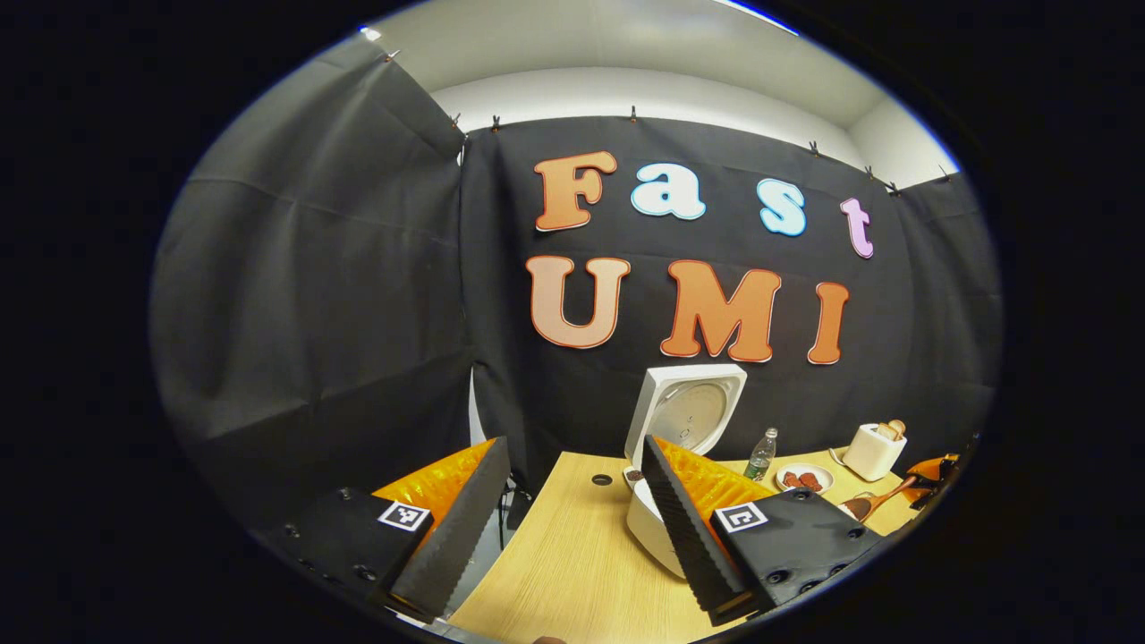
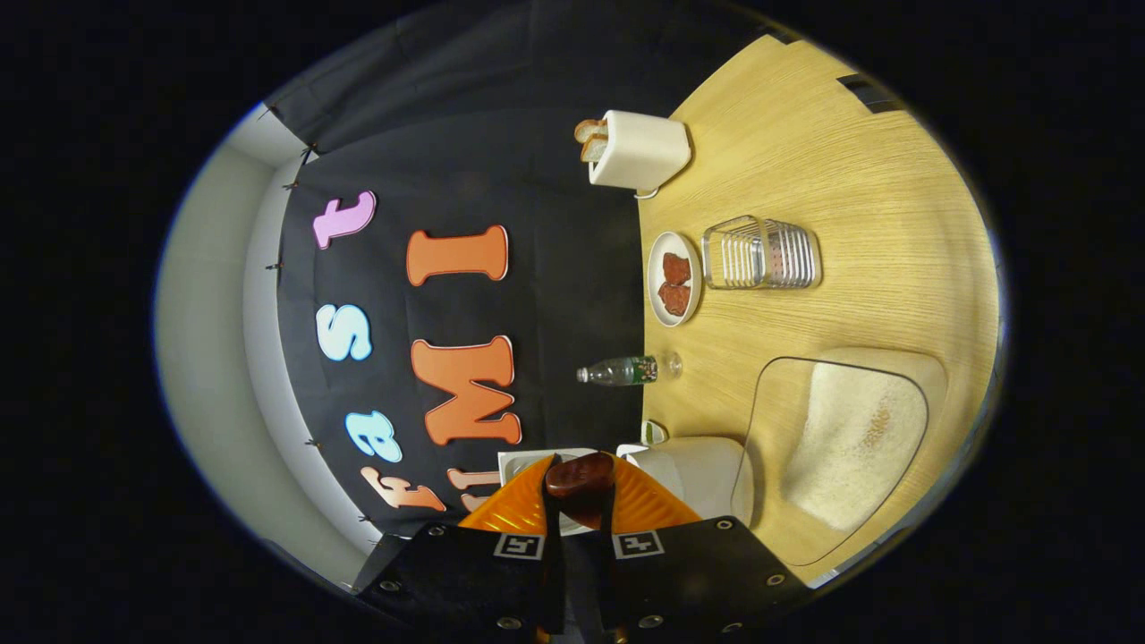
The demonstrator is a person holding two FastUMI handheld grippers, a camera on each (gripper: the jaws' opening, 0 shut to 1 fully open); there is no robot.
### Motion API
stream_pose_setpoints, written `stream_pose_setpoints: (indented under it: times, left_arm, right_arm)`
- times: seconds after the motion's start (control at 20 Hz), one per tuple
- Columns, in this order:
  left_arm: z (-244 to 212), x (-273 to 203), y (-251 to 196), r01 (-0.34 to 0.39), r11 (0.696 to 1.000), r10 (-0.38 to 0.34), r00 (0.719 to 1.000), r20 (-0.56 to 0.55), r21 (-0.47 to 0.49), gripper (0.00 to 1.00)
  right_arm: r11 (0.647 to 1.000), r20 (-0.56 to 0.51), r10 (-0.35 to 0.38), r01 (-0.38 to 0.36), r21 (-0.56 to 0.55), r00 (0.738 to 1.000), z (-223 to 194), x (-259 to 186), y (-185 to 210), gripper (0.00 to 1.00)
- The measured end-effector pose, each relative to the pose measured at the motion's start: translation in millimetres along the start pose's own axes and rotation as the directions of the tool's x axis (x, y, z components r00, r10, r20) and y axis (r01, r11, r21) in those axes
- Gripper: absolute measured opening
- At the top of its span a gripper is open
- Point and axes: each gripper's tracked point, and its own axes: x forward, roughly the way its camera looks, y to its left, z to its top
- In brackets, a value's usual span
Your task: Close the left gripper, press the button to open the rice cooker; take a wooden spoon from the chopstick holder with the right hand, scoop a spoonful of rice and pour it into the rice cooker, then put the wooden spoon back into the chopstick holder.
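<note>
The white rice cooker (image 1: 646,528) stands on the wooden table (image 1: 564,555) with its lid (image 1: 687,416) raised; its body is partly hidden behind one finger of my left gripper (image 1: 574,444), which is open and holds nothing. My right gripper (image 2: 580,490) is shut on the wooden spoon (image 2: 580,474), whose dark bowl points forward over the rice cooker (image 2: 698,470). In the left gripper view the wooden spoon (image 1: 881,499) shows at the far right, held by the right gripper (image 1: 935,472). A clear container of rice (image 2: 859,443) sits beside the cooker. The wire chopstick holder (image 2: 760,253) stands farther off.
A plate with red pieces (image 2: 673,279), a plastic bottle (image 2: 617,370) and a white toaster with bread (image 2: 640,150) line the table's back edge by the black cloth wall. The table's left edge (image 1: 501,546) runs between the left gripper's fingers.
</note>
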Motion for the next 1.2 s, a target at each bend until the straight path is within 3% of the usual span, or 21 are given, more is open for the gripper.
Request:
stream_pose_setpoints:
  times: [0.05,0.75,1.0,1.2]
  left_arm:
    - [-0.9,0.1,0.9,-0.002,1.000,0.002,1.000,0.000,-0.004,1.00]
    - [-5.0,-1.7,21.4,-0.036,0.995,0.036,0.999,-0.006,-0.092,1.00]
    - [-11.4,4.9,24.9,-0.039,0.996,0.037,0.999,-0.020,-0.082,1.00]
    - [-18.5,9.2,23.9,-0.037,0.996,0.034,0.999,-0.035,-0.078,1.00]
  right_arm:
    - [1.000,-0.009,0.009,-0.009,0.000,1.000,-5.1,5.2,9.1,0.13]
    - [0.995,-0.111,0.079,-0.084,-0.043,0.991,-58.5,92.7,90.2,0.14]
    - [0.986,-0.099,0.079,-0.092,-0.142,0.992,-71.6,135.9,113.7,0.13]
    - [0.957,-0.082,0.074,-0.093,-0.273,0.994,-83.2,162.7,127.1,0.13]
